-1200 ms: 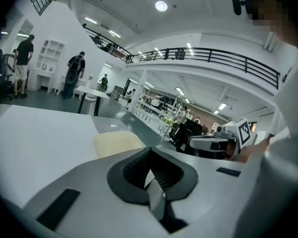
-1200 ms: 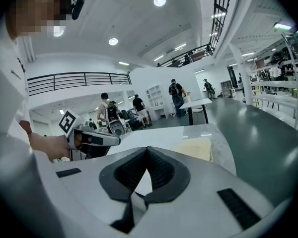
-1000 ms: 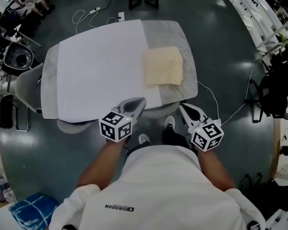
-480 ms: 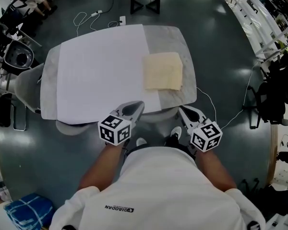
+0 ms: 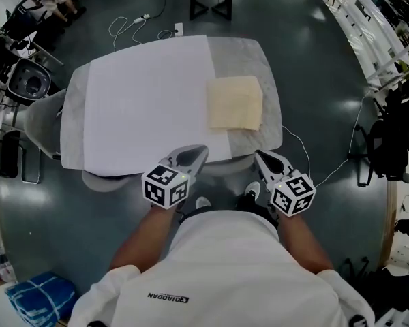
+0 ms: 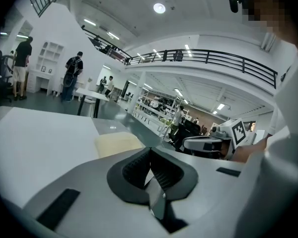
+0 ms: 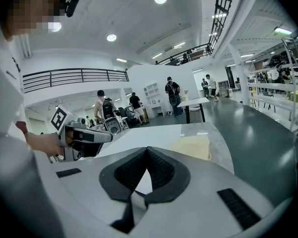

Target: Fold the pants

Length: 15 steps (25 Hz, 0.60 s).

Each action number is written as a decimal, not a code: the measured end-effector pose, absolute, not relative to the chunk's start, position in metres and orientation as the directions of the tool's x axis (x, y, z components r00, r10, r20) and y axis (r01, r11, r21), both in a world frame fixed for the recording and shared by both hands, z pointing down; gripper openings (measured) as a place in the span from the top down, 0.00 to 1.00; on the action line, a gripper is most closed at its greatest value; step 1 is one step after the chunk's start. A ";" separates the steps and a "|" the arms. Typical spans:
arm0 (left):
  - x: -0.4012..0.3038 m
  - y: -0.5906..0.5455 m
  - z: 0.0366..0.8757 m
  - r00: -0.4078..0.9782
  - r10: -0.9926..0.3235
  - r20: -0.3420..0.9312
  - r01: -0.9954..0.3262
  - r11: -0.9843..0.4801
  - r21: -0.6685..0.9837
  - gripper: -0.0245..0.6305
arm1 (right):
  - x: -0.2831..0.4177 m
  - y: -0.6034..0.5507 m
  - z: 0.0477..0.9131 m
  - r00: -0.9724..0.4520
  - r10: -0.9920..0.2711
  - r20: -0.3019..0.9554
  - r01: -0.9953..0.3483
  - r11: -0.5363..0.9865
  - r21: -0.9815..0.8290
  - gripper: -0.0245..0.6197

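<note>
The pants (image 5: 235,102) are seen folded into a square on the right part of the table (image 5: 269,67), just beside the white sheet (image 5: 150,101); the left gripper (image 5: 198,150) and the right gripper (image 5: 260,156) are held at the near edge, apart from the pants; the jaws of both are pressed together and nothing is held.

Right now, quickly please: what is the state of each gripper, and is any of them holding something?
Left gripper: closed, jaws together, holding nothing.
Right gripper: closed, jaws together, holding nothing.
</note>
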State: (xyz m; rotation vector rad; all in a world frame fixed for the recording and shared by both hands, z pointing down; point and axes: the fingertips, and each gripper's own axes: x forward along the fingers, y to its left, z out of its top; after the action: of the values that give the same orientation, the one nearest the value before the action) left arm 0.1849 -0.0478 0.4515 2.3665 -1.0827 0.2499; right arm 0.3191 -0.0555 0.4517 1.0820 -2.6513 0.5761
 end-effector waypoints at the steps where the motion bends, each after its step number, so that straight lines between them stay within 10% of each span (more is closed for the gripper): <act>1: 0.185 -0.048 0.452 0.662 -0.651 0.371 -0.748 -0.543 0.381 0.92 | 0.319 -0.055 0.452 -0.707 -0.620 0.341 -0.706 0.654 -0.274 0.93; 15: 0.177 -0.046 0.449 0.657 -0.652 0.378 -0.753 -0.550 0.360 0.92 | 0.320 -0.048 0.450 -0.702 -0.622 0.347 -0.710 0.654 -0.262 0.93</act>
State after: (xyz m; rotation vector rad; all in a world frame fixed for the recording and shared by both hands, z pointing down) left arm 0.1772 -0.0465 0.4493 2.3792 -1.0923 0.2732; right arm 0.3196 -0.0478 0.4503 1.0820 -2.6454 0.5621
